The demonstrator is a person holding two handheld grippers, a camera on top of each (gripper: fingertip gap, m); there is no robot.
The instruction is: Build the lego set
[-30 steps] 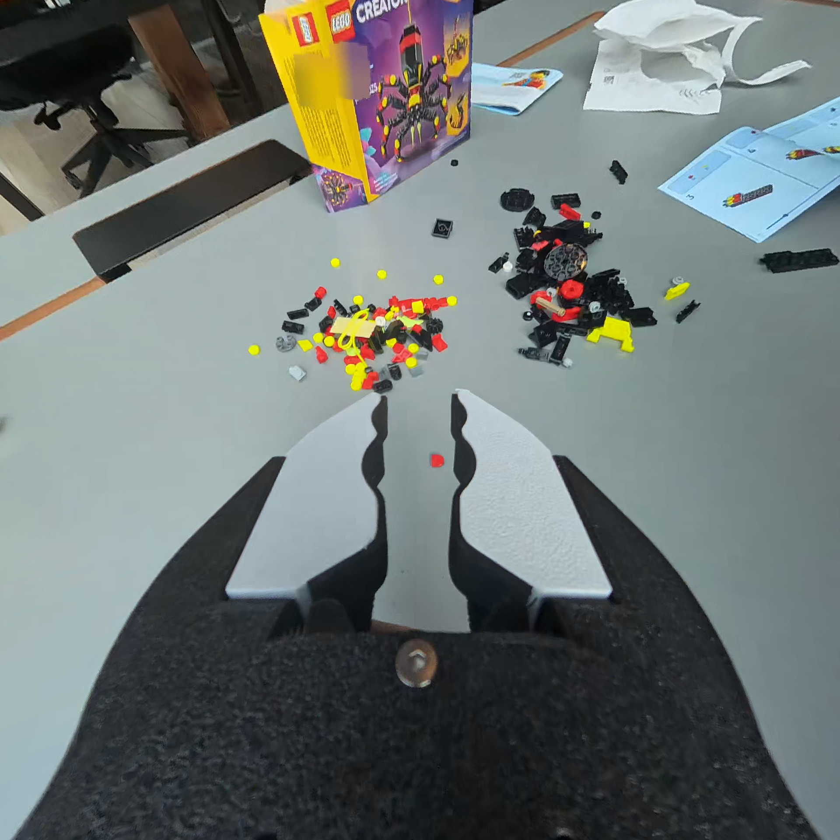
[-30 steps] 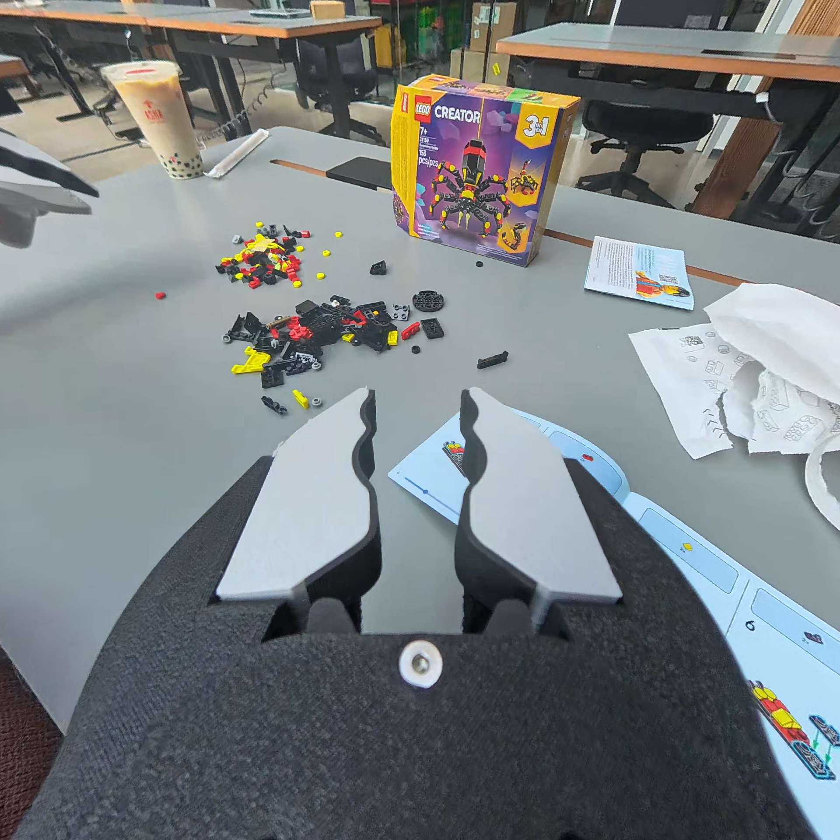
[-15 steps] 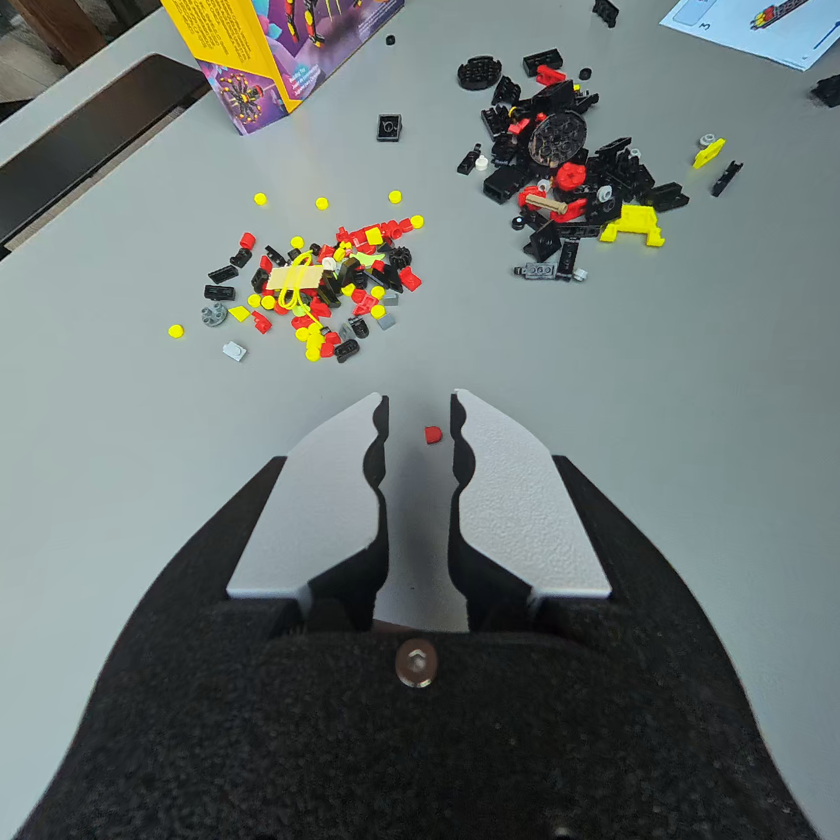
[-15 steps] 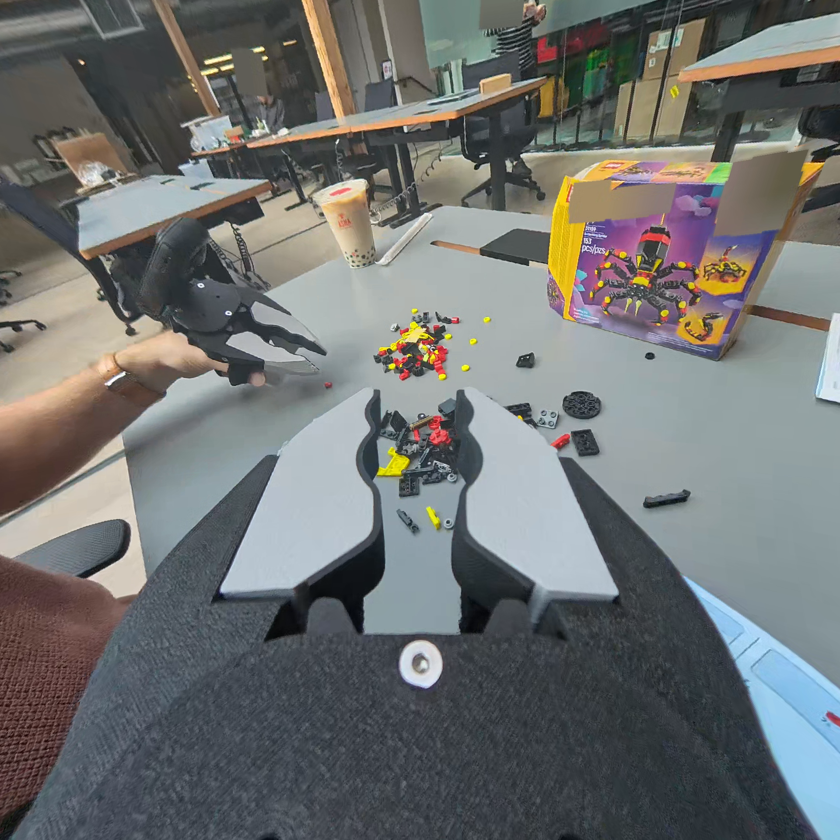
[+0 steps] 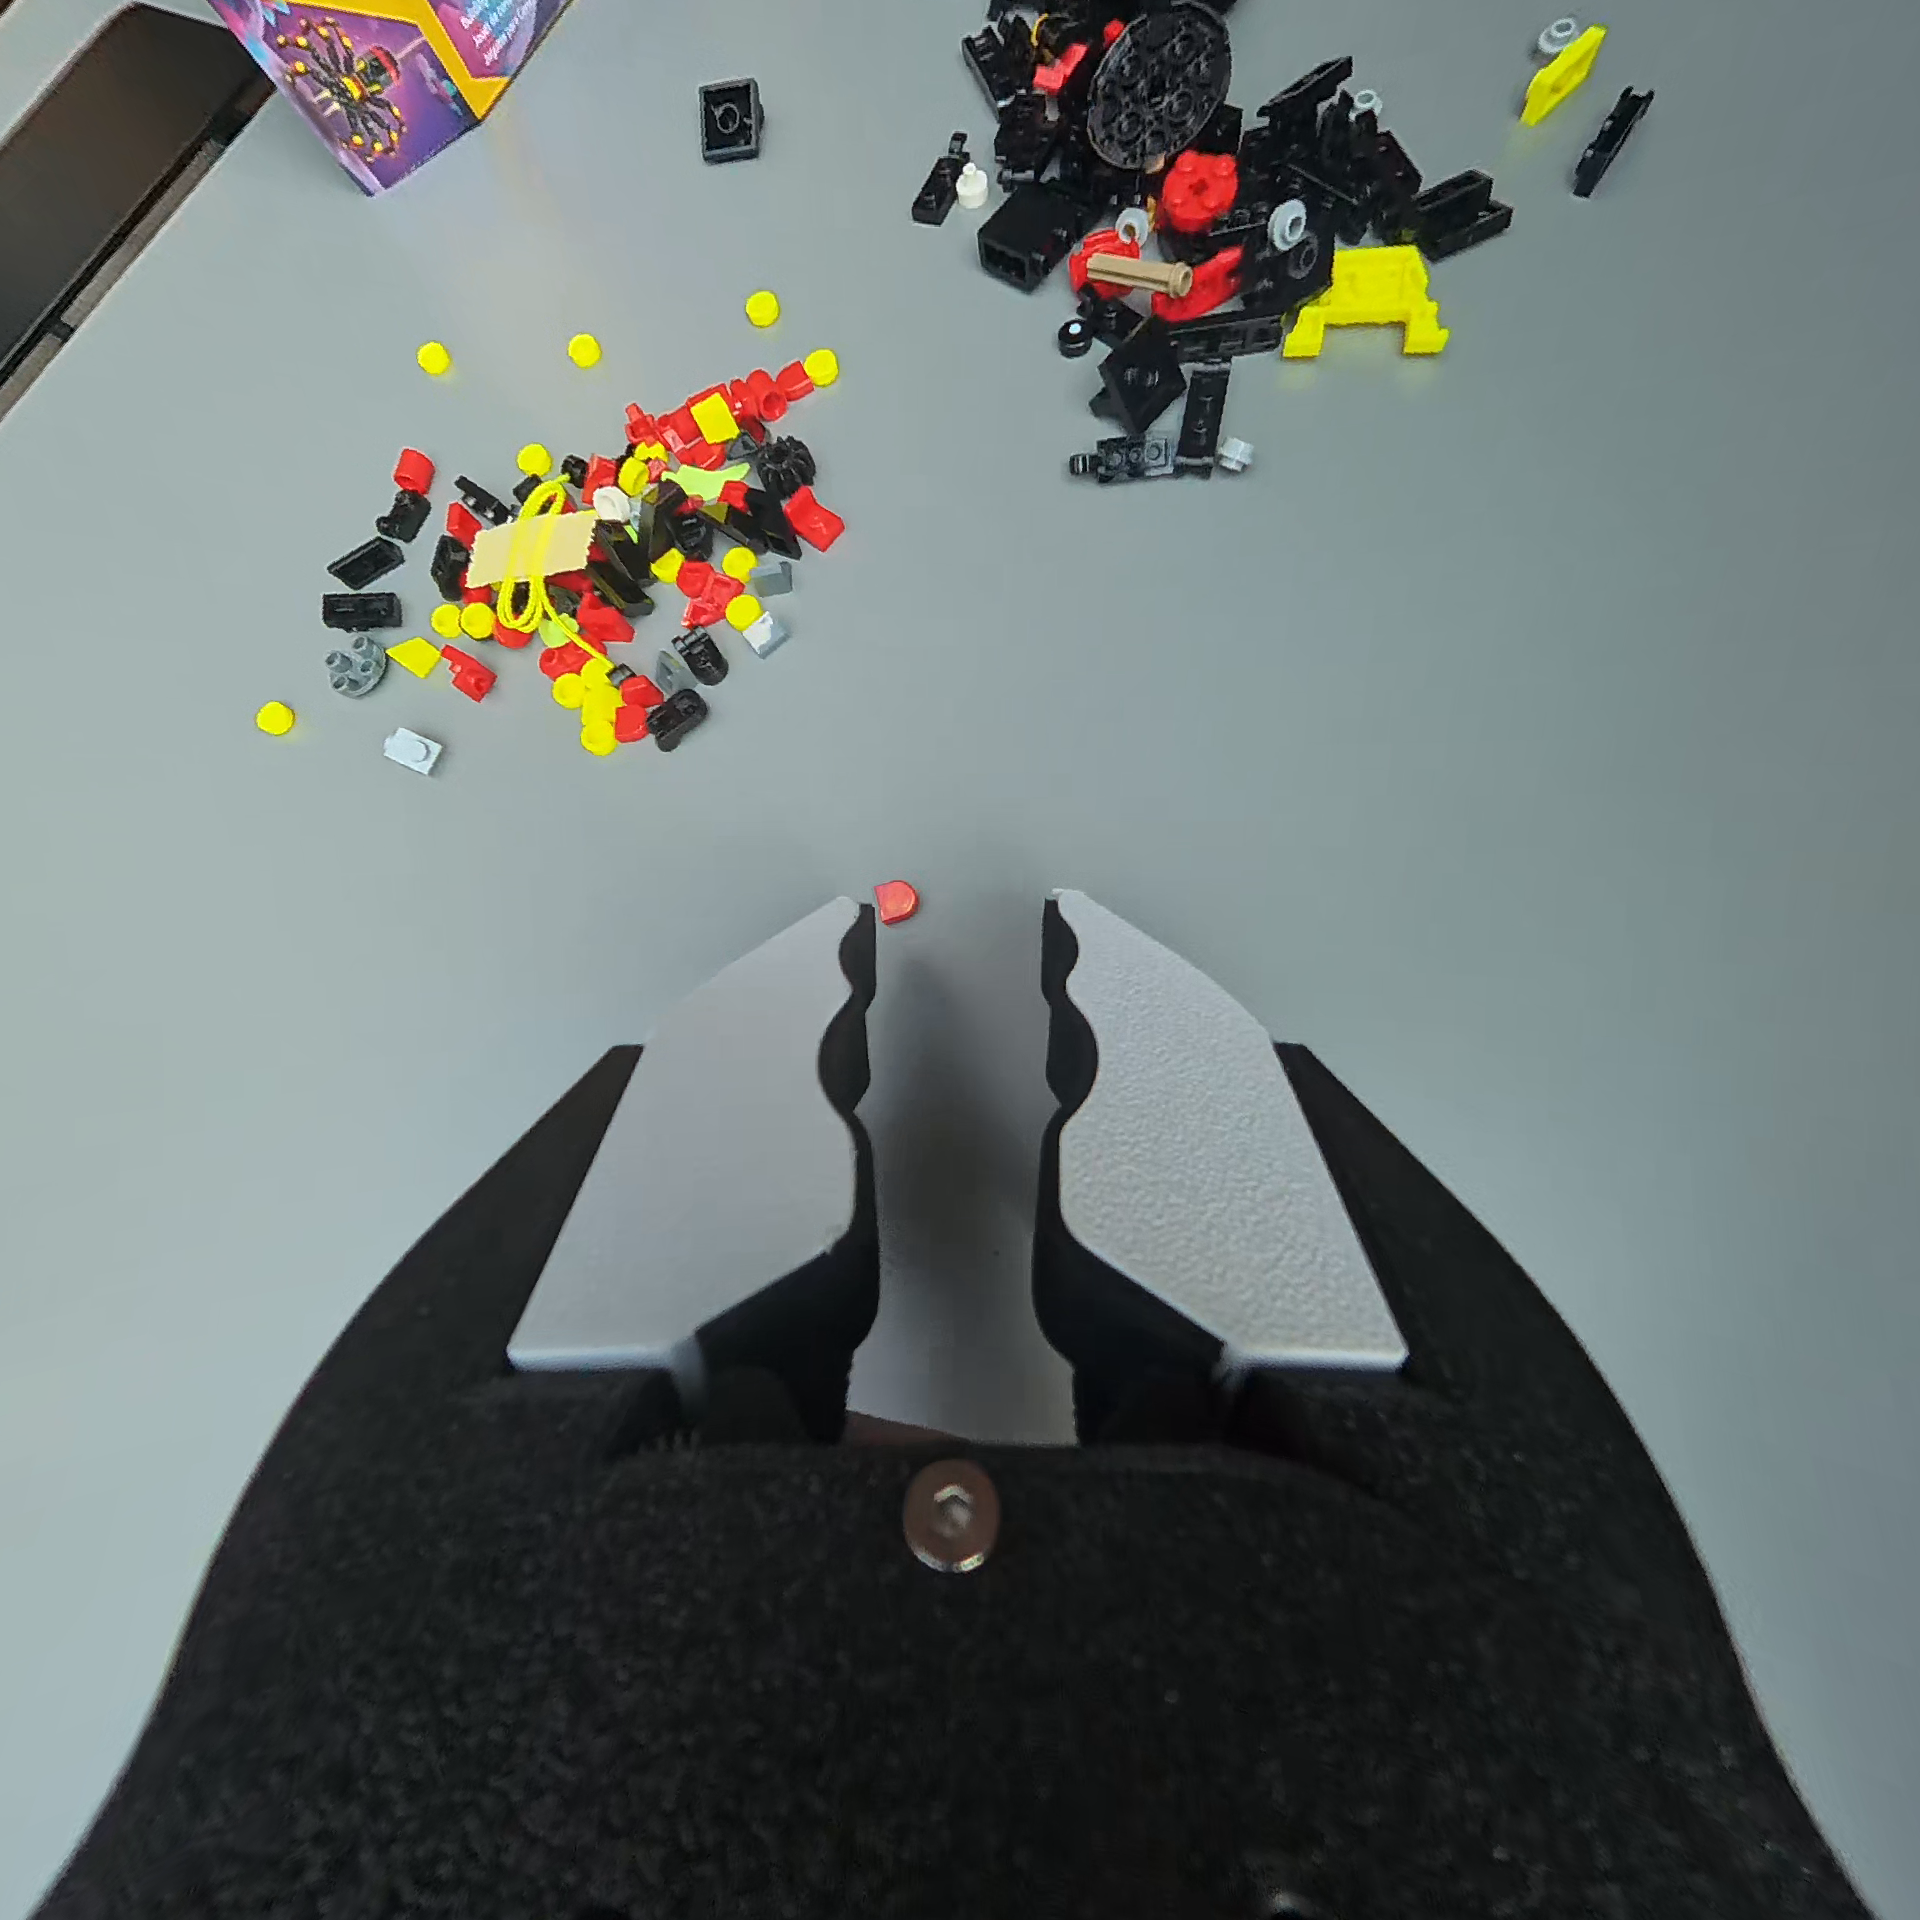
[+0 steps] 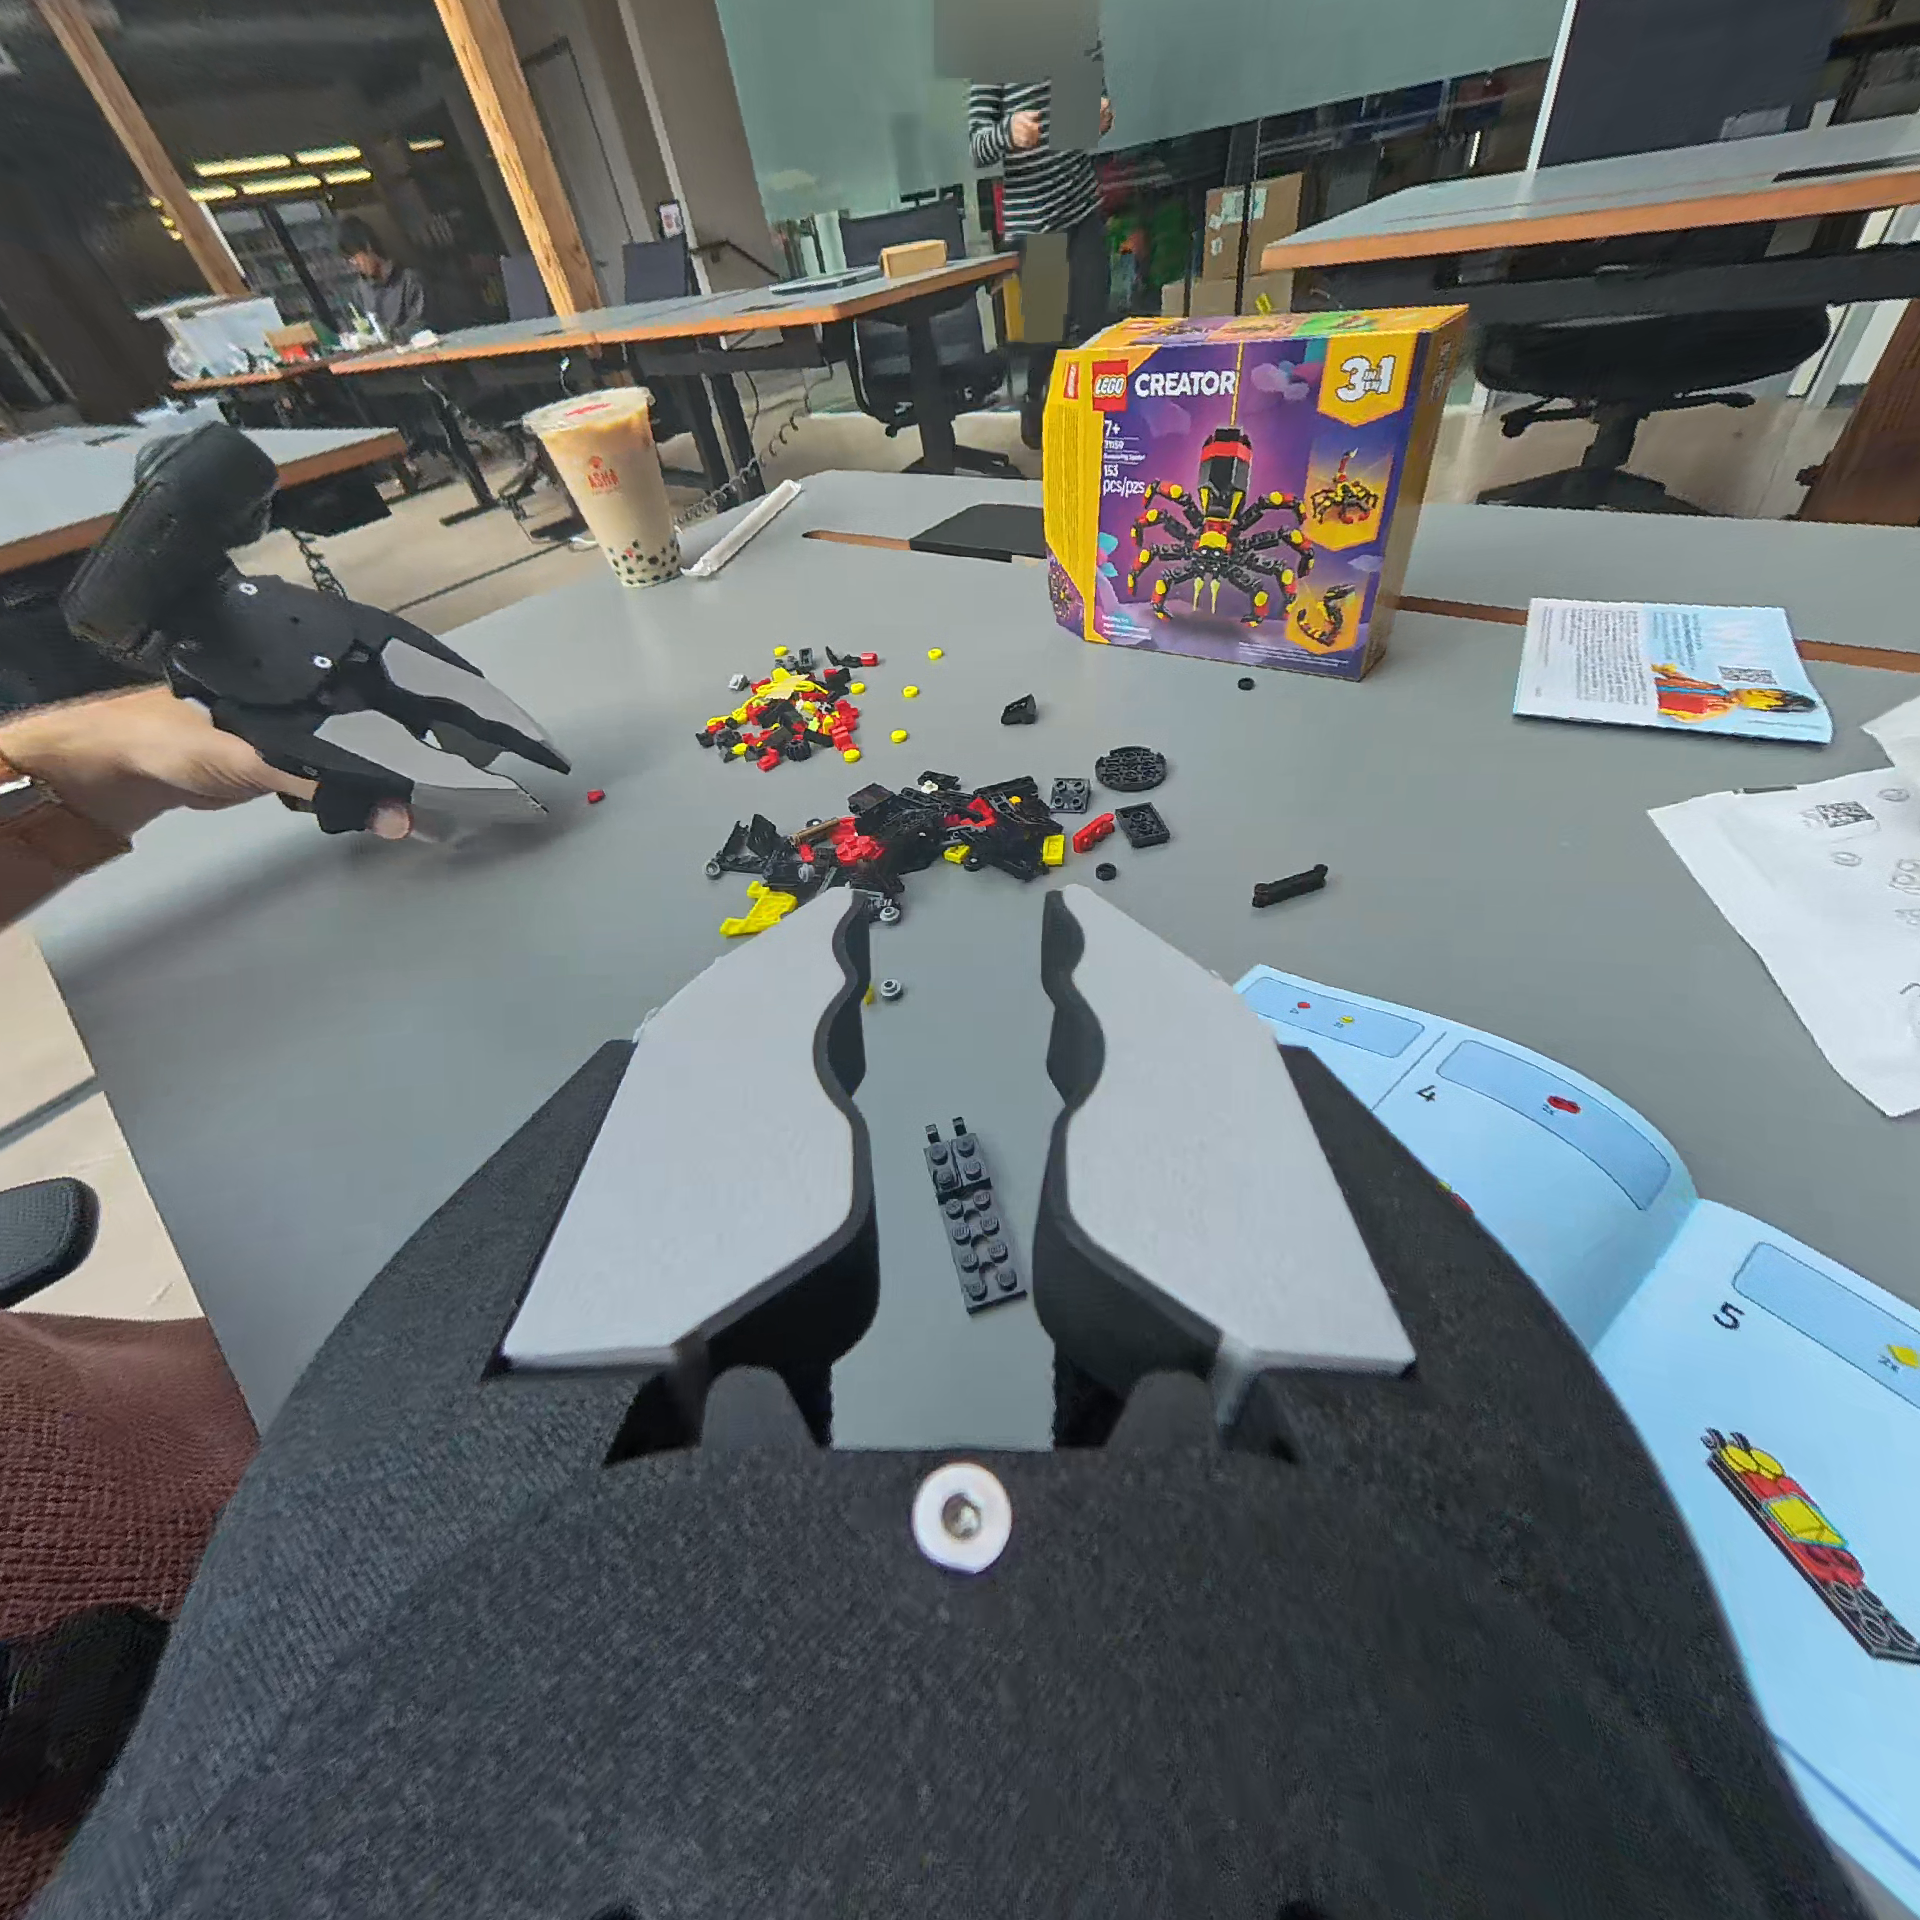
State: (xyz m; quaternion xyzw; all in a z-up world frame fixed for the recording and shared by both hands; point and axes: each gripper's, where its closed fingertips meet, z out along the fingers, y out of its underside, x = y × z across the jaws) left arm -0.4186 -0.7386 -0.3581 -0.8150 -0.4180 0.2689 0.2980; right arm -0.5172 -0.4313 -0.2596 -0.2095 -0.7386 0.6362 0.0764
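My left gripper [image 5: 956, 906] is open, low over the grey table [image 5: 1351, 779]. A small red half-round tile [image 5: 895, 902] lies on the table just ahead of its left fingertip [image 5: 847, 920], not gripped. The right wrist view also shows this gripper [image 6: 530, 779] with the red tile [image 6: 594, 796] in front of its tips. My right gripper [image 6: 956, 909] is open and holds nothing. A long black plate [image 6: 975, 1216] lies on the table below, seen between its fingers. A pile of small red, yellow and black pieces [image 5: 603, 561] and a pile of larger black pieces [image 5: 1195, 197] lie beyond.
The purple set box [image 6: 1236, 488] stands at the back. A blue instruction booklet [image 6: 1558, 1195] lies at the right, with white papers [image 6: 1808, 904] and a leaflet [image 6: 1673, 670] beyond. A drink cup [image 6: 608, 483] stands far left. A person's hand [image 6: 156, 758] holds the left gripper. About 35 cm separates my left fingertips from my right.
My left gripper has dropped closer to the table and opened a little; the red tile now lies by its left tip. My right gripper has swung back over the long black plate.
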